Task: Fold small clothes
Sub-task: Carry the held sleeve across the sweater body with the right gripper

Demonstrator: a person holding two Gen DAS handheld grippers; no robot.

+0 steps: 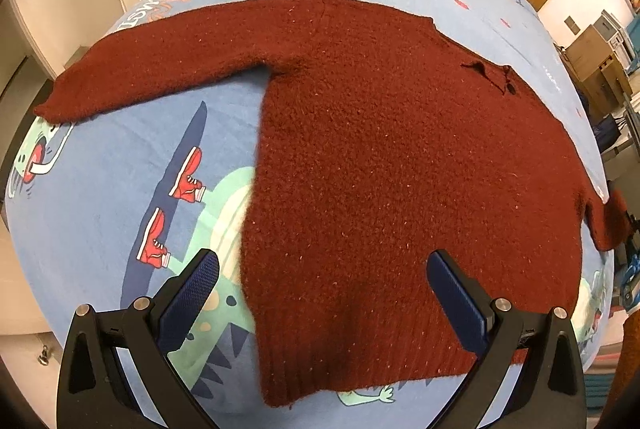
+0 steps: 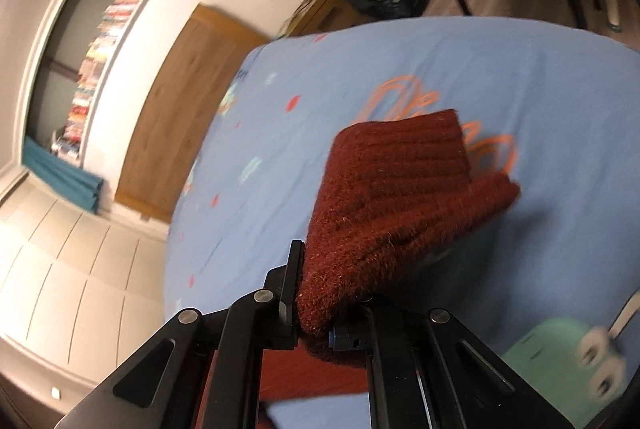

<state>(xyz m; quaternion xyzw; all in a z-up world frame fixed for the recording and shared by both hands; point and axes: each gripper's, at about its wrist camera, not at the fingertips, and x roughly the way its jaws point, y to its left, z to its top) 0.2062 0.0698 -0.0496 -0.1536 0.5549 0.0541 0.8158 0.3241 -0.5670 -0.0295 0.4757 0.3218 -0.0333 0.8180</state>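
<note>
One dark red knit sweater (image 1: 400, 157) is seen laid flat on a blue cartoon-print bedsheet (image 1: 112, 189), filling the frame centre in the left wrist view. One sleeve (image 1: 160, 57) is stretched out toward 9 o'clock, its cuff near the sheet's edge. The ribbed hem is at 6 o'clock, between the fingers. The collar opening is at 2 o'clock. The other sleeve is bunched at 4 o'clock, at the frame edge.

The left gripper (image 1: 322, 277) is held wide open over the hem area; nothing is gripped. One blue-padded finger (image 1: 192, 293) is over bare sheet just beside the sweater's side edge, the other is over the knit. Contact with the fabric cannot be told.

In the right wrist view, the right gripper (image 2: 320, 293) is clamped tight on a ribbed cuff (image 2: 392, 197), which is lifted and folded over above the sheet, pointing toward 1 o'clock. The frame is motion-blurred. A bookshelf (image 2: 104, 41) is seen at 10 o'clock and a wooden headboard (image 2: 180, 101) at 9 o'clock.
</note>
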